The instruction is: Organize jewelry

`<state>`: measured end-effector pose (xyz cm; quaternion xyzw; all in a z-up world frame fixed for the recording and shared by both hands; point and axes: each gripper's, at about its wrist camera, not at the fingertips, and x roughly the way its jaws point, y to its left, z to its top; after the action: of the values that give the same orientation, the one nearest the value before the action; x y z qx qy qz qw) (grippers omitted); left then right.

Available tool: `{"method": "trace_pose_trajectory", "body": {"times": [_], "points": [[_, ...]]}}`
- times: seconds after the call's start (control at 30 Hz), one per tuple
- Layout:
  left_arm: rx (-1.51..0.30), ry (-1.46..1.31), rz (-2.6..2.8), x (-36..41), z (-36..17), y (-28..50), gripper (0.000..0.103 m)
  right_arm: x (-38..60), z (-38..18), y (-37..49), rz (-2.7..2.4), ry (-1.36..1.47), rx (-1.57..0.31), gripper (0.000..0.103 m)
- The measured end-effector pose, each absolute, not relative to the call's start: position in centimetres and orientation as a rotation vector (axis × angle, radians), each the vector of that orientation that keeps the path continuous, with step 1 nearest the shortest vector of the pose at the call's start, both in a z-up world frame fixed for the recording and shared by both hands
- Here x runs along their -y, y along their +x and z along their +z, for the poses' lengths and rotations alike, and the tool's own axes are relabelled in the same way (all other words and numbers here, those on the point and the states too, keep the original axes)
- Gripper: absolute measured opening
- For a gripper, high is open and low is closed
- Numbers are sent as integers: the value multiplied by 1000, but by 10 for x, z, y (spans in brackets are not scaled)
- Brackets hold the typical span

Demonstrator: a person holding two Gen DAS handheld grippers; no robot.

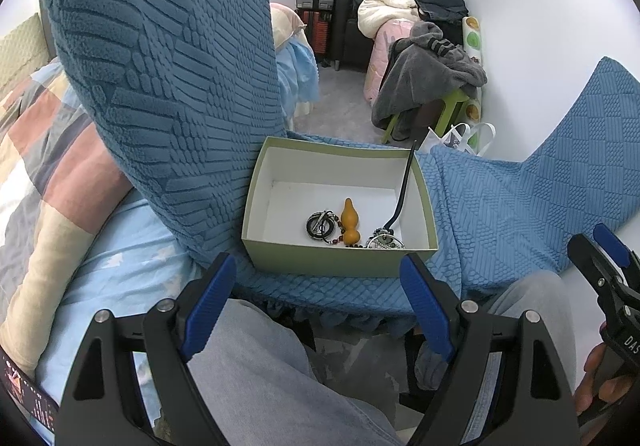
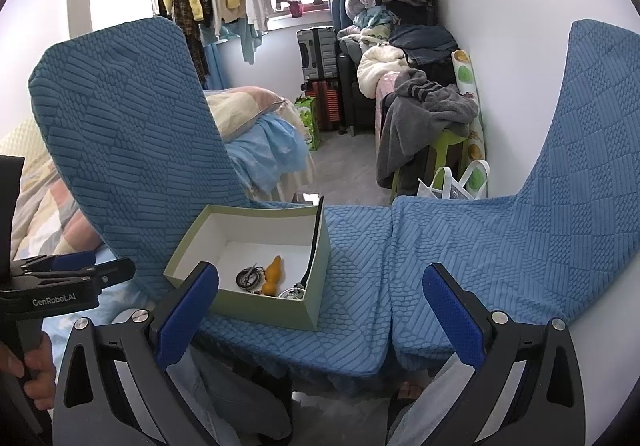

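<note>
Both grippers hang short of the seat's front edge, above the person's knees, and neither touches anything. The left gripper (image 1: 320, 298) has its jaws spread wide with nothing between them. The right gripper (image 2: 320, 322) is likewise wide and empty.

The jewelry lies in an open green box (image 1: 340, 260) that stands on the left blue seat (image 2: 352, 326), its left wall against the seat back (image 1: 160, 86). All pieces are gathered at the box's near wall, toward its near right corner.

Relation governing the next move: seen from the left wrist, the box is dead ahead of the fingers and below them, just past the seat's front edge. Seen from the right wrist, it lies ahead and off to the left, partly behind that gripper's left finger (image 2: 188, 310). The left gripper is judged the nearer and better aligned.

Pieces noted:
- Gourd (image 1: 350, 223): long axis runs near to far, narrow tip toward the far wall, bulb toward the near wall.
- Ring (image 1: 320, 225): lies flat, just left of the gourd.
- Beads (image 1: 344, 240): a dark strand at the gourd's base; its course is not clear.
- Pendant (image 1: 385, 240): in the near right corner, possibly a locket; detail too fine to confirm.
- Cord (image 1: 405, 186): rises from the pendant, leans on the right wall and points past the far right corner.
</note>
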<state>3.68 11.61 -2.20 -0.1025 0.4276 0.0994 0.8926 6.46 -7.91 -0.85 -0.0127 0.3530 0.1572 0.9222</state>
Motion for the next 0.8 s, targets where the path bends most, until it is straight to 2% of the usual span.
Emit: {"method": "trace_pose_trajectory", "body": {"times": [0.8], "points": [[-863,-232,204,-118,-19,33,84,82,-8,60,307,-30,-714,103]]}}
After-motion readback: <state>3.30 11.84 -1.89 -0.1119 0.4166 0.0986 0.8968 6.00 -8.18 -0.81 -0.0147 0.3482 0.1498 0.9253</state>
